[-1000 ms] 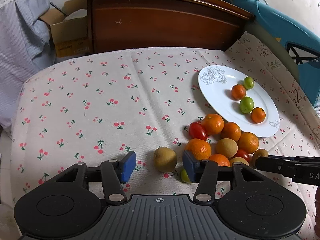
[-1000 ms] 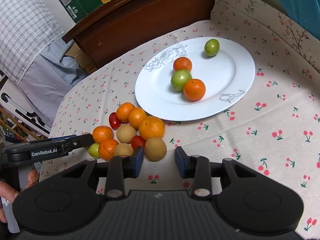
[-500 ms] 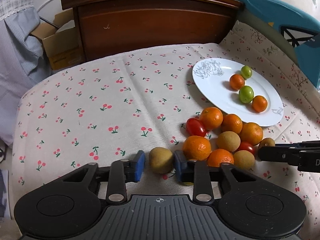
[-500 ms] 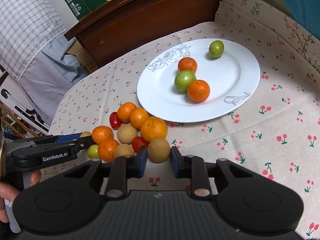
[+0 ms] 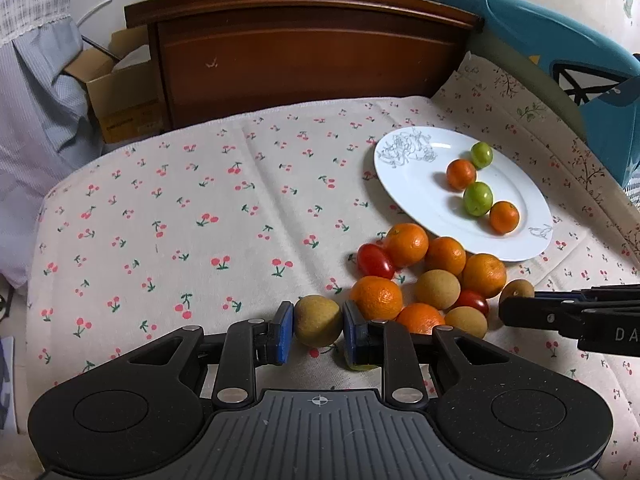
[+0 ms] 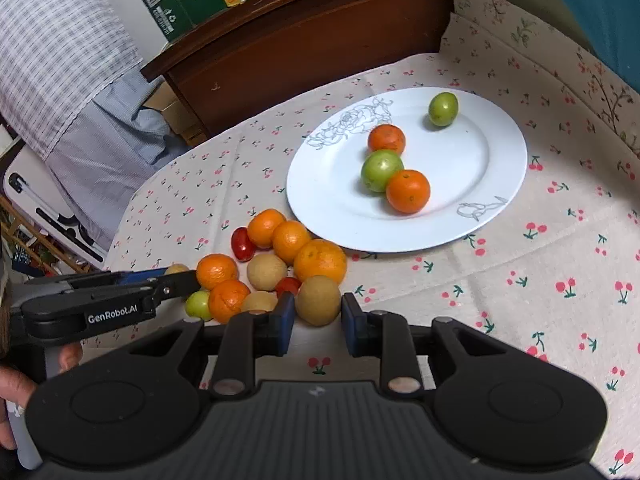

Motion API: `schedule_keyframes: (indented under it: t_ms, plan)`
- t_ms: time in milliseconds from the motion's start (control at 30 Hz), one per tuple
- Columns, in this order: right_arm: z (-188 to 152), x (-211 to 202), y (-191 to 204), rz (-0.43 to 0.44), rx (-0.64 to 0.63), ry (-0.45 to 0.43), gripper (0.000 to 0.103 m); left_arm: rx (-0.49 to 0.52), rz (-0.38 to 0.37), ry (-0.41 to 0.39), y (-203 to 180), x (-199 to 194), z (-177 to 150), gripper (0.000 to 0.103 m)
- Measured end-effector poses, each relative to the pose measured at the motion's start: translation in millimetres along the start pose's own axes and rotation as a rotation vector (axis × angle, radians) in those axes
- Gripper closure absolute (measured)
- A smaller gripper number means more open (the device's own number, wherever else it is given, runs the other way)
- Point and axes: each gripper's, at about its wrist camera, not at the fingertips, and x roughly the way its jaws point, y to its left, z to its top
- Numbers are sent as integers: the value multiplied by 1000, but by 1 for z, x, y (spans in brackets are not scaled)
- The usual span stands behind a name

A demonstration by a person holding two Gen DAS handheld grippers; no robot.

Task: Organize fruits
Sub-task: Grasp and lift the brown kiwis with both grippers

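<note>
My left gripper is shut on a round brown fruit at the near left edge of the fruit pile. My right gripper is shut on another brown fruit at the pile's near right side. Both fruits rest on the cloth. The pile holds several oranges, brown fruits, two red tomatoes and a small green fruit. A white plate behind it carries two oranges and two green fruits. Each gripper shows from the side in the other's view: the left gripper and the right gripper.
A cherry-print cloth covers the surface. A dark wooden headboard stands along the far edge, with a cardboard box to its left and a blue object at the right. A person's hand holds the left gripper.
Both grippers' jaws have closed, each onto a brown fruit. The left gripper also edged forward until the fruit sat between its pads.
</note>
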Motion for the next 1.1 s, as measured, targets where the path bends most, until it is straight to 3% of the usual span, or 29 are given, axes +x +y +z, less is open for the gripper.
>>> schedule_keyframes:
  t_ms: [467, 800, 1100]
  plan:
    - [11, -20, 10, 34, -41, -63, 78, -32, -42, -102, -7, -27, 14, 80]
    - [14, -22, 12, 31, -53, -68, 78, -21, -63, -113, -17, -27, 19, 80]
    - [42, -43, 0, 27, -35, -137, 78, -31, -103, -165, -26, -29, 39, 80]
